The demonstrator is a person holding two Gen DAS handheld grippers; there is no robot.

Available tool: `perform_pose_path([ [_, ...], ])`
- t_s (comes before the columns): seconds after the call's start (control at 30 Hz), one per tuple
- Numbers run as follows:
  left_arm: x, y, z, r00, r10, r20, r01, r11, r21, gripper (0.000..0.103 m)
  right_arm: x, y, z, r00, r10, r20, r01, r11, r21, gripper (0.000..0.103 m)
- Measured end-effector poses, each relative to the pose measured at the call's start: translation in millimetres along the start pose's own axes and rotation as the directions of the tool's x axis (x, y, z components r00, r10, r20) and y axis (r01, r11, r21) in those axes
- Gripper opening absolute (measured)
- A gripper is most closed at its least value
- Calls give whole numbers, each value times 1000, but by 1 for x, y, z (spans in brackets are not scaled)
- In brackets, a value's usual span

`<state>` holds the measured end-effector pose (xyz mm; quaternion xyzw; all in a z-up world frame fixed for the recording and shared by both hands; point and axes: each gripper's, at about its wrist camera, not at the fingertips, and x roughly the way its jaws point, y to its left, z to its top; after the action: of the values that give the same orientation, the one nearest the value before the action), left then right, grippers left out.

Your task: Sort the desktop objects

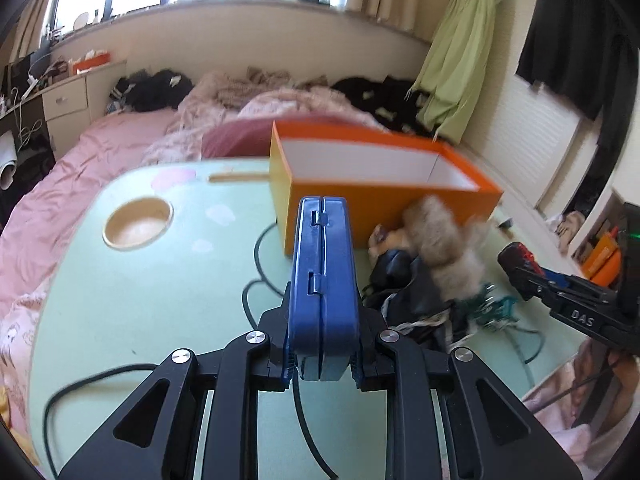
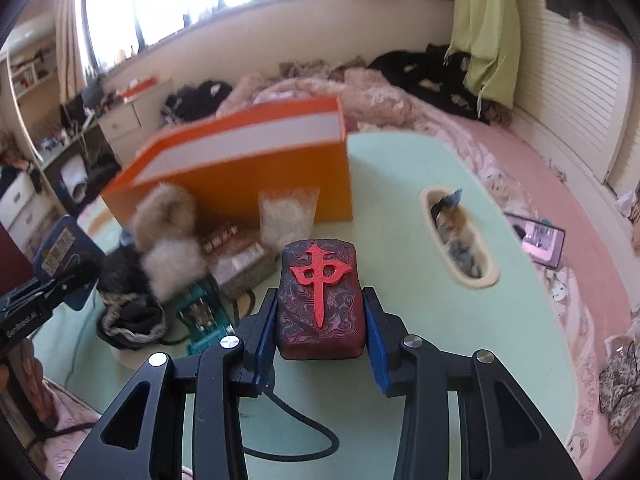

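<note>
Your left gripper (image 1: 322,344) is clenched on a blue case (image 1: 323,280), held edge-up above the tabletop (image 1: 140,300), just short of the orange box's (image 1: 384,208) near wall. Your right gripper (image 2: 320,320) grasps a dark red tile (image 2: 320,300) bearing a raised red character, with both pads against its sides, off the box's right front corner.

Between the box and both grippers lies a heap: fur pompoms (image 2: 168,240), a black pouch (image 2: 128,312), a teal gadget (image 2: 204,316), a patterned packet (image 2: 240,260) and a clear bag of white fluff (image 2: 286,216) leaning on the box wall. A black cable (image 1: 256,272) loops over the tabletop left of the heap and runs under your left gripper.

The box stands open at the top with its white inside bare as far as shown. Left of the box the tabletop is open, apart from a round recess (image 1: 138,222) and a slot. Right of the box it is open up to a long recess (image 2: 460,240) holding small bits; past that, a phone (image 2: 540,240) lies on the pink bed (image 2: 560,168) just off the tabletop's edge.

Only the right view shows the packet, fluff bag, long recess and phone; only the left view shows the round recess and the box's inside.
</note>
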<state>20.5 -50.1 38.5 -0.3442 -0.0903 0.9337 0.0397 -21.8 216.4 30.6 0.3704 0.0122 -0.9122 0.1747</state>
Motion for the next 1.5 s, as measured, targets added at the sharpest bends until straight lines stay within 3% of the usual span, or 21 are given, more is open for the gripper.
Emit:
perform_pose_path([
  [0.2, -17, -4, 36, 997, -48, 56, 49, 999, -22, 22, -19, 8, 48, 996, 51, 67, -49, 998, -42, 38],
  [0.33, 6, -16, 78, 997, -68, 30, 68, 998, -16, 22, -7, 18, 97, 991, 85, 101, -79, 995, -67, 38],
  [0.4, 29, -21, 94, 997, -74, 6, 74, 997, -8, 22, 10, 23, 113, 993, 81, 84, -74, 995, -73, 38],
  [0.5, 73, -25, 108, 997, -31, -73, 31, 1000, -2, 22, 54, 27, 129, 997, 76, -18, -77, 995, -66, 38],
  [0.6, 116, -22, 112, 978, 7, -207, -10, 1000, -15, 22, 91, 30, 132, 994, 45, -104, -53, 996, -69, 38],
  [0.67, 122, -21, 113, 984, 45, -174, -47, 999, -11, 24, 104, 30, 132, 992, 14, -123, -25, 996, -88, 38],
  [0.73, 122, -20, 116, 986, 52, -158, -55, 998, -17, 28, 106, 29, 132, 993, 37, -116, -46, 996, -81, 40],
  [0.8, 116, -17, 116, 990, 19, -142, -27, 998, -50, 35, 96, 25, 132, 996, 50, -78, -54, 997, -50, 58],
  [0.93, 81, -10, 115, 998, -32, -52, 27, 996, -90, 59, 57, 16, 127, 997, 69, 31, -68, 997, -29, 69],
  [1.07, 43, -8, 97, 1000, -27, -1, 26, 997, -68, 66, 20, 6, 105, 994, 90, 66, -89, 996, -11, 72],
  [1.17, 24, -9, 73, 999, -9, -36, 8, 1000, -29, 74, 4, 0, 71, 995, 99, 30, -99, 995, -4, 76],
  [1.27, 12, -12, 40, 996, 1, -88, -1, 1000, -8, 75, -4, 1, 31, 994, 105, -26, -105, 994, -35, 76],
  [1.4, 13, -18, 2, 988, 46, -150, -42, 999, 30, 75, -10, 9, -7, 989, 130, -77, -136, 988, -71, 76],
  [1.5, 23, -22, -19, 978, 26, -206, -19, 999, 33, 76, -10, 16, -27, 989, 116, -88, -125, 987, -105, 76],
])
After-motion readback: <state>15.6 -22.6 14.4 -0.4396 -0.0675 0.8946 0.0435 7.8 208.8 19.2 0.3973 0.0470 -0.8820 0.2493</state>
